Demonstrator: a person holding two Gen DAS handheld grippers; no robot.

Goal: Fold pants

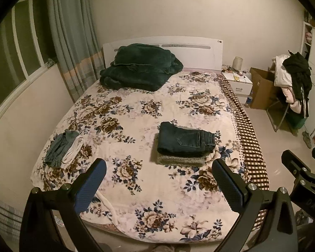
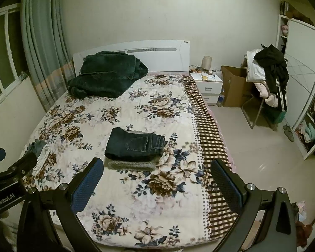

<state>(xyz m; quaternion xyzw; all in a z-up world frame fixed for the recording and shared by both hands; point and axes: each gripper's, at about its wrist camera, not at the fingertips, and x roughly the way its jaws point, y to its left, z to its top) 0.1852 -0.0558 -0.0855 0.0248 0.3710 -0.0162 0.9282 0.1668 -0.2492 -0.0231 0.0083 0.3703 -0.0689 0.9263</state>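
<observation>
Dark denim pants (image 1: 185, 139) lie folded on a grey garment (image 1: 179, 160) mid-bed; unfolded clothes (image 1: 63, 150) at nine o'clock, green blanket (image 1: 139, 67) at twelve. Left gripper (image 1: 159, 185) and right gripper (image 2: 157, 183) gape wide, empty.

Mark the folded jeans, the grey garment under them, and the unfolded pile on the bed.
jeans (image 1: 183, 139): left wrist view, back pocket panel.
grey garment (image 1: 179, 160): left wrist view, its exposed front edge.
pile (image 1: 63, 148): left wrist view, middle, where denim meets white cloth.
</observation>
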